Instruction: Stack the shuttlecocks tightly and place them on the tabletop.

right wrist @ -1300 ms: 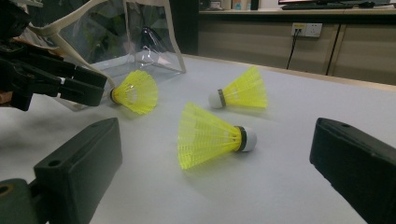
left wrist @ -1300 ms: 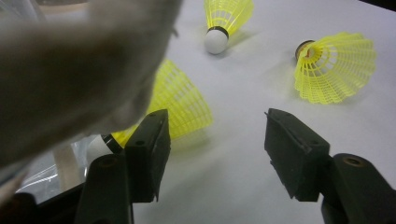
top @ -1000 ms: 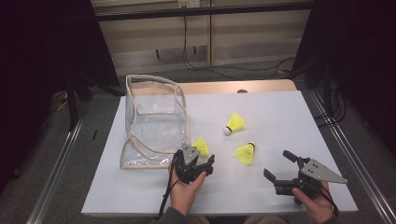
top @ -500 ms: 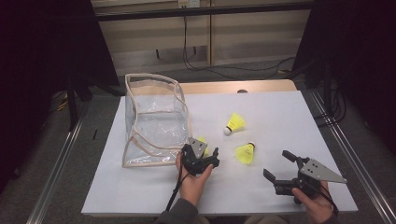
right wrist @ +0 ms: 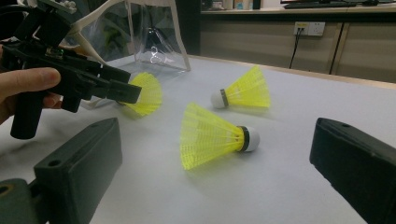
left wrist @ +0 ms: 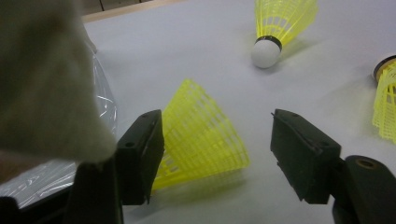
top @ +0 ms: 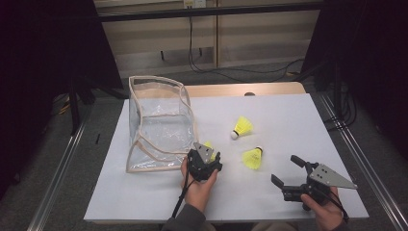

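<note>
Yellow shuttlecock (left wrist: 201, 135) between the left gripper (left wrist: 217, 154) jaws, which have just been closing, one pad not yet touching.
Next: squeeze, lift into the clear bag (top: 159, 120); right gripper (top: 288, 175) waits wide open, empty.

The high view looks down from above the near edge at the clear bag (top: 159, 125). Each gripper view sits low, close beside it; all share the shuttlecock (top: 208, 145) by it.
</note>
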A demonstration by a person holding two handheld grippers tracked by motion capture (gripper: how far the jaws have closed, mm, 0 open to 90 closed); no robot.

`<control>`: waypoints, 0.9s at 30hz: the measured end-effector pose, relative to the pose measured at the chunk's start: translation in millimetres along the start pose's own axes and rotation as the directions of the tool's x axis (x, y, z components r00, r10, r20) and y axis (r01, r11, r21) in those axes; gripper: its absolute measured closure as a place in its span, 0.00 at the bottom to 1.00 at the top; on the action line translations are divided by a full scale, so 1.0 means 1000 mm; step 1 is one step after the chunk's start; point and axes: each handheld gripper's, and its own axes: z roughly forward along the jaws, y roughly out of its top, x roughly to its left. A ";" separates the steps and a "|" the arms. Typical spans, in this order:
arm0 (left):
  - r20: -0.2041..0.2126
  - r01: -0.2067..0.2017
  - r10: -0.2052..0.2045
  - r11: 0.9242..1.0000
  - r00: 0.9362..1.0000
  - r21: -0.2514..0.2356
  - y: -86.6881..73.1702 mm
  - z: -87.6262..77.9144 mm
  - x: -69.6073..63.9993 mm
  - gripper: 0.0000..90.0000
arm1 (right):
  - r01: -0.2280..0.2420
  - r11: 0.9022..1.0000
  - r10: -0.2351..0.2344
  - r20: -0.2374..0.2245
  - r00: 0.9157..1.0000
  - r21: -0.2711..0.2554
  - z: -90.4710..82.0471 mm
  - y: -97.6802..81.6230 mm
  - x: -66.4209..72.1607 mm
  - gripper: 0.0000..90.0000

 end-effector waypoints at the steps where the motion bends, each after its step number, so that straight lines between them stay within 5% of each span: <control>1: -0.009 -0.002 0.002 1.000 1.000 0.000 0.000 -0.001 0.001 0.45 | -0.001 1.000 0.001 0.000 1.000 0.000 0.000 0.000 0.000 0.02; 9: 0.001 0.010 -0.010 1.000 1.000 0.008 -0.002 -0.008 0.003 0.58 | 0.001 1.000 -0.001 0.002 1.000 -0.006 0.000 0.000 -0.001 0.02; 11: 0.035 0.014 -0.015 1.000 0.999 0.019 -0.003 -0.017 0.005 0.69 | -0.001 1.000 0.001 0.002 1.000 -0.006 -0.001 0.000 -0.001 0.02; 24: 0.060 0.013 -0.013 1.000 0.998 0.013 -0.012 -0.049 0.017 0.75 | 0.000 1.000 0.000 -0.002 1.000 -0.004 0.000 0.000 0.000 0.02; 27: 0.080 0.027 -0.026 1.000 0.996 -0.004 -0.012 -0.050 0.017 0.69 | 0.000 1.000 0.000 -0.003 1.000 -0.004 0.000 0.000 0.001 0.02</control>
